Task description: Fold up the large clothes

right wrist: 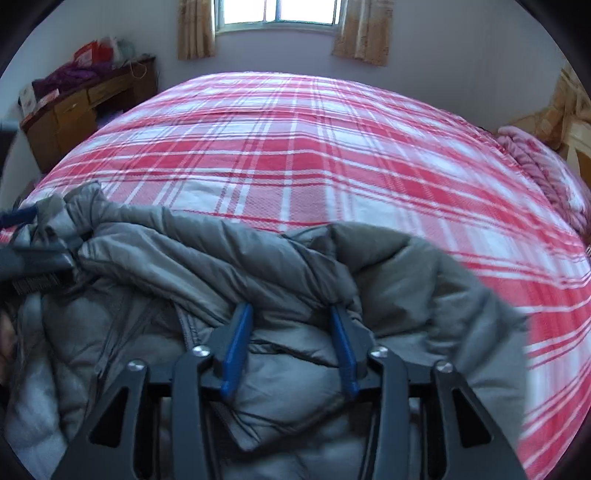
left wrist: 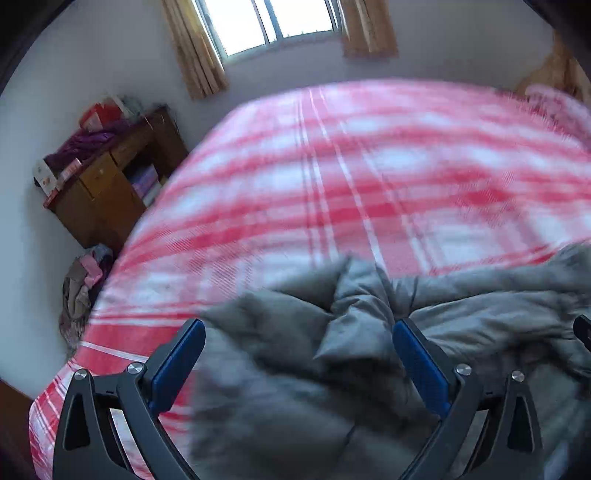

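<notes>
Our left tongs (left wrist: 298, 334) gaped wide over the crumpled grey jacket (right wrist: 280, 266); our right tongs (right wrist: 290, 317) stood half-apart around a puffy fold, which could slip free

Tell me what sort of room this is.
Most likely a home bedroom: a wide bed under a red-and-white plaid cover, a curtained window behind it, and a cluttered wooden desk by the wall. A grey puffer jacket lies on the bed.
</notes>
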{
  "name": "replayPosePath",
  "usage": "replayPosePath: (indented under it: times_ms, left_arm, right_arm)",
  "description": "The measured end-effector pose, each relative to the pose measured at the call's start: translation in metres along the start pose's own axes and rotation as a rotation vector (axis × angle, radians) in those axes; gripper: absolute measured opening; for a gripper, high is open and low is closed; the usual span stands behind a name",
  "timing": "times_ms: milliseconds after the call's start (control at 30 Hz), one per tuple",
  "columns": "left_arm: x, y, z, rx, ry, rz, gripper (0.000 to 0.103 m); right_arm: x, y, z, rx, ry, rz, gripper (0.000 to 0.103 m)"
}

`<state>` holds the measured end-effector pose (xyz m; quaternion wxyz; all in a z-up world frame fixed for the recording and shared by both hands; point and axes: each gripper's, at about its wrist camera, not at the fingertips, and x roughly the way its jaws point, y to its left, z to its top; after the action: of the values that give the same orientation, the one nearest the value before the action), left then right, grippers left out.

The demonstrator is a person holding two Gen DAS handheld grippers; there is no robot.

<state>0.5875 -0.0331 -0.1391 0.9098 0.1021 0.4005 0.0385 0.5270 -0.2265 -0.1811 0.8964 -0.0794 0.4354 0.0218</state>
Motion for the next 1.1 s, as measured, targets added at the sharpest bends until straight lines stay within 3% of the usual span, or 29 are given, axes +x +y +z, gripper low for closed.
replayPosePath:
  times_ms: [100, 133, 233, 400, 567, 833, 1100]
  left_arm:
    - [-0.055, 0.033, -0.024, 0.004, -0.047, -0.019, 0.102]
    - [-0.065, 0.040, -0.035, 0.013, -0.046, -0.017, 0.102]
    - [-0.102, 0.068, -0.103, 0.067, -0.020, 0.005, 0.102]
    - [-0.144, 0.107, -0.226, 0.100, 0.095, 0.014, 0.102]
    - [-0.187, 0.129, -0.301, 0.051, 0.114, 0.020, 0.102]
    - [-0.216, 0.128, -0.352, -0.035, 0.117, -0.043, 0.102]
    - [-0.228, 0.128, -0.385, -0.080, 0.124, -0.093, 0.102]
  right_arm:
    - [-0.050, -0.020, -0.007, 0.045, -0.079, 0.006, 0.075]
    - [-0.066, -0.026, -0.014, 0.055, -0.092, 0.016, 0.076]
    - [-0.104, -0.044, -0.053, 0.086, -0.067, 0.049, 0.077]
    - [-0.147, -0.075, -0.157, 0.144, 0.038, 0.062, 0.077]
    - [-0.195, -0.097, -0.247, 0.241, 0.084, 0.055, 0.077]
    - [-0.248, -0.091, -0.319, 0.334, 0.063, 0.058, 0.077]
    - [-0.268, -0.065, -0.360, 0.292, 0.046, 0.076, 0.075]
